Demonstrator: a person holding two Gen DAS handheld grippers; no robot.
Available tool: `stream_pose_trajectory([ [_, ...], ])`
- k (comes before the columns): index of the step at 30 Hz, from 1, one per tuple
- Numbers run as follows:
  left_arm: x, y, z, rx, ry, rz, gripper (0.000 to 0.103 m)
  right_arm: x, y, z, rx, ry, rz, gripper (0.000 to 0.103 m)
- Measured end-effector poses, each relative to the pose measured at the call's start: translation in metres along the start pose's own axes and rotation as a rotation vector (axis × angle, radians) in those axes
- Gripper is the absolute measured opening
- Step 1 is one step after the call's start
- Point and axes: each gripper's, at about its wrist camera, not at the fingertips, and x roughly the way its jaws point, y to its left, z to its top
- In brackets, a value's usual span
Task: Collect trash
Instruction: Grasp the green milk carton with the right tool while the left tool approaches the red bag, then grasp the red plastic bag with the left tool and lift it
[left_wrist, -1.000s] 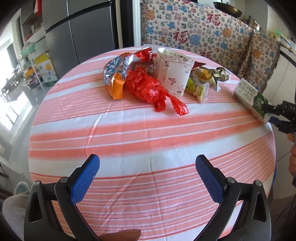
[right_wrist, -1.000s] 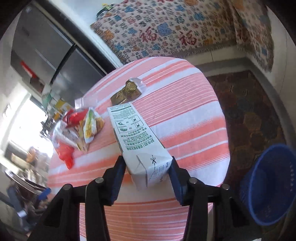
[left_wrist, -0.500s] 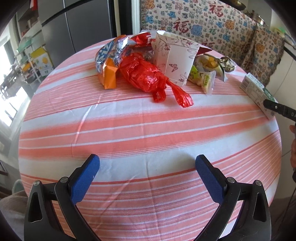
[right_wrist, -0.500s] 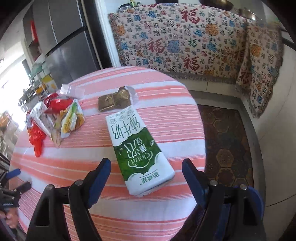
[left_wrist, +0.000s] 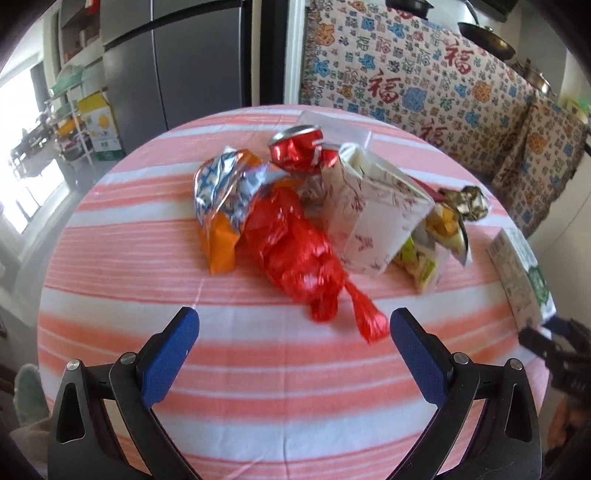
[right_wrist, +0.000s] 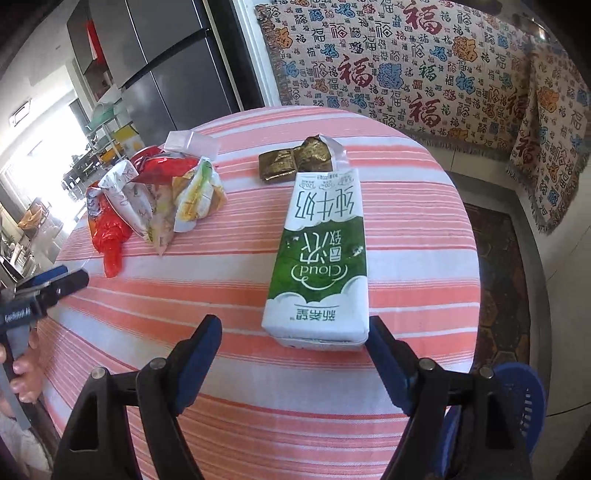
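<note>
A pile of trash lies on the round striped table (left_wrist: 147, 288): a red plastic bag (left_wrist: 295, 254), an orange and silver snack bag (left_wrist: 225, 199), a crushed red can (left_wrist: 295, 149), a white paper carton (left_wrist: 373, 218) and a yellow-green wrapper (left_wrist: 428, 254). My left gripper (left_wrist: 291, 354) is open, just short of the red bag's tail. A green and white milk carton (right_wrist: 321, 258) lies flat near the table edge. My right gripper (right_wrist: 295, 362) is open, its fingers just short of the carton's near end. A gold wrapper (right_wrist: 295, 162) lies beyond it.
A blue basket (right_wrist: 524, 402) stands on the floor at the lower right of the right wrist view. A sofa with a patterned cover (left_wrist: 424, 81) is behind the table. A grey refrigerator (left_wrist: 177, 62) stands at the back left.
My right gripper let go of the milk carton, which now lies flat on the table, and opened wide. My left gripper moved forward toward the red bag.
</note>
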Motion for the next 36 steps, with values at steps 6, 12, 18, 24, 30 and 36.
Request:
stream_pose_trajectory([
  [6, 0.026, 0.003, 0.013, -0.006, 0.021, -0.031, 0.051, -0.008, 0.004, -0.002, -0.035, -0.037, -0.034, 0.081],
  [12, -0.008, 0.017, -0.009, 0.058, 0.058, -0.149, 0.048, -0.012, 0.000, 0.002, -0.034, -0.044, -0.037, 0.081],
  [18, -0.041, 0.021, -0.031, 0.228, 0.140, -0.239, 0.059, -0.016, -0.001, -0.001, -0.038, -0.025, -0.032, 0.081],
  [24, -0.044, 0.014, -0.037, 0.214, 0.104, -0.168, 0.086, -0.021, -0.004, 0.000, -0.002, 0.003, -0.054, 0.081],
  [30, -0.036, 0.016, -0.051, 0.189, 0.150, -0.106, 0.087, -0.037, -0.017, 0.029, 0.080, 0.022, -0.061, 0.082],
  [36, -0.038, 0.026, -0.044, 0.151, 0.173, -0.082, 0.085, 0.003, -0.006, 0.070, -0.017, 0.193, -0.144, 0.082],
])
